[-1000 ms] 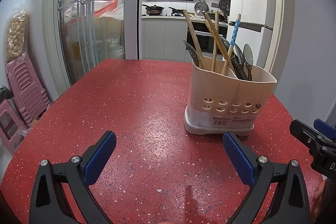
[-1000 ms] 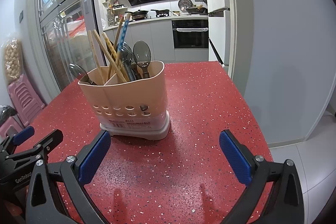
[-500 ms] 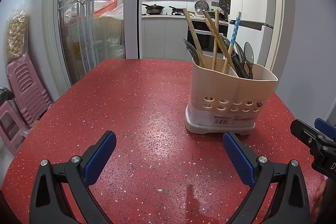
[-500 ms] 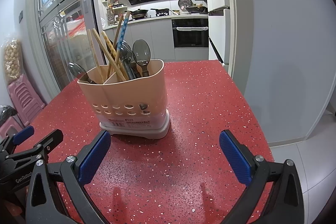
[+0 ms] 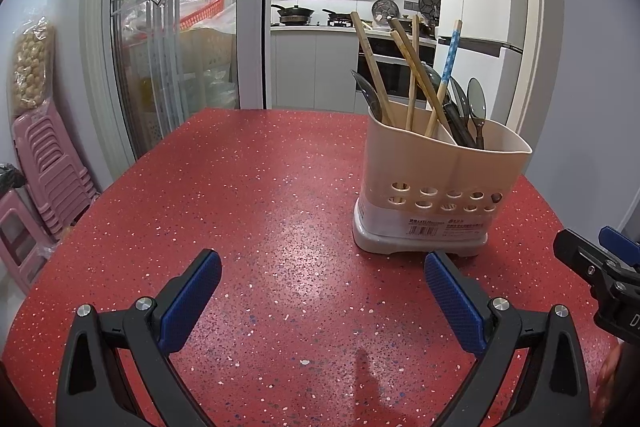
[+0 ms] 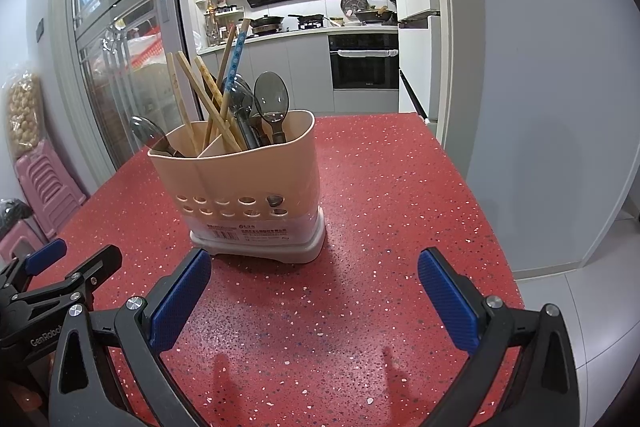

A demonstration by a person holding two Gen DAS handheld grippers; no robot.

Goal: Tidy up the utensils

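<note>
Almost nothing has moved since a second ago: the utensil holder (image 5: 440, 187) only looks slightly nearer. It stands near the right edge of the red tabletop (image 5: 260, 207), chopsticks (image 6: 208, 95) and spoons (image 6: 272, 99) mixed inside. Left gripper (image 5: 322, 301) and right gripper (image 6: 314, 301) hover low, jaws wide open, holding nothing. I think it is best to lift one misplaced piece straight upward.
</note>
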